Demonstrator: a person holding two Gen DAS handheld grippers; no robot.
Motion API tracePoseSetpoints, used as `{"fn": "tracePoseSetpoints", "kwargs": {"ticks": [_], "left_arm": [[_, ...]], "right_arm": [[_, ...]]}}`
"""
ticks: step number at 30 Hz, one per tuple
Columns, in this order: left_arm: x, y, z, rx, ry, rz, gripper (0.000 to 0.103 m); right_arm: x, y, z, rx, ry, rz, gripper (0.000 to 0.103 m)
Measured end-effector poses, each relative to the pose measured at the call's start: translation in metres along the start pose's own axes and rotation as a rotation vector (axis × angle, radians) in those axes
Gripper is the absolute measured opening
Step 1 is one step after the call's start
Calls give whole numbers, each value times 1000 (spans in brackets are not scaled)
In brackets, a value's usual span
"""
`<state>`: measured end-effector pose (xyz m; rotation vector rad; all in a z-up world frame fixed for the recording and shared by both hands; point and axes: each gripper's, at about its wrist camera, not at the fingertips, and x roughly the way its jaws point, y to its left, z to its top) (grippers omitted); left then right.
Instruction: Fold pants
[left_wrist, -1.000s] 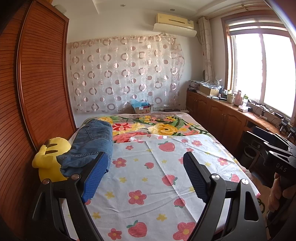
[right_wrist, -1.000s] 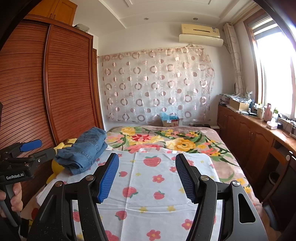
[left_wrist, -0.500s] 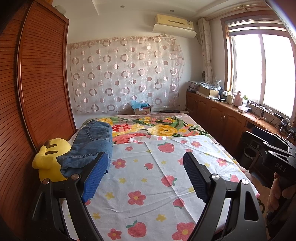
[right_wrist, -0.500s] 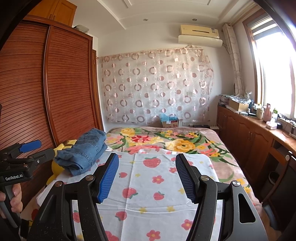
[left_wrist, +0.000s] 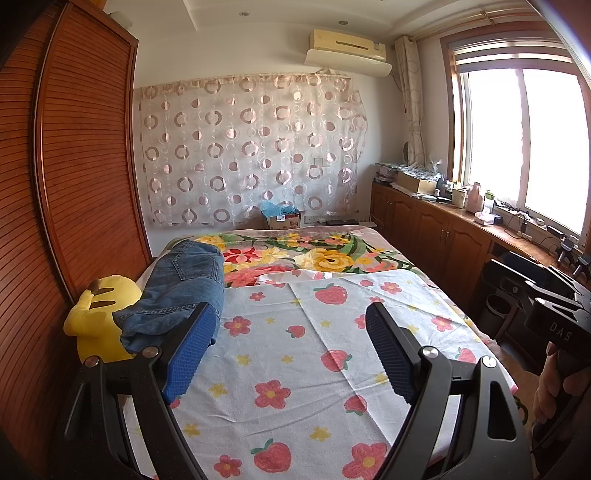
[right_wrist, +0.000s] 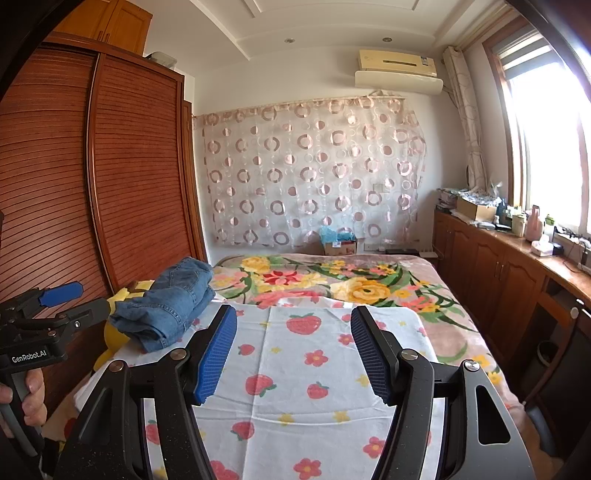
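Note:
Folded blue jeans (left_wrist: 181, 291) lie in a thick bundle at the left edge of the bed, partly over a yellow plush toy (left_wrist: 99, 321). They also show in the right wrist view (right_wrist: 173, 299). My left gripper (left_wrist: 291, 325) is open and empty, held above the strawberry-print sheet (left_wrist: 295, 354), just right of the jeans. My right gripper (right_wrist: 293, 325) is open and empty above the same sheet (right_wrist: 295, 369). The left gripper's body (right_wrist: 40, 328) shows at the left of the right wrist view; the right gripper's body (left_wrist: 546, 314) shows at the right of the left wrist view.
A floral blanket (left_wrist: 314, 254) covers the far half of the bed. A slatted wooden wardrobe (left_wrist: 66, 184) stands close along the left. Wooden cabinets (left_wrist: 443, 229) with clutter run under the window on the right. A cardboard box (left_wrist: 282, 219) sits beyond the bed by the curtain.

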<state>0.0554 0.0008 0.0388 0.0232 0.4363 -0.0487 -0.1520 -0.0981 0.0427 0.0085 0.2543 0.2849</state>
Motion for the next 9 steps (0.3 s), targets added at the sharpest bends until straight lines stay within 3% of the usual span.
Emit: {"fn": "tracePoseSetpoints", "kwargs": {"ticks": [9], "left_arm": [[0, 1, -1, -1, 0, -3, 84]], "right_arm": [[1, 0, 0, -2, -2, -3, 66]]}}
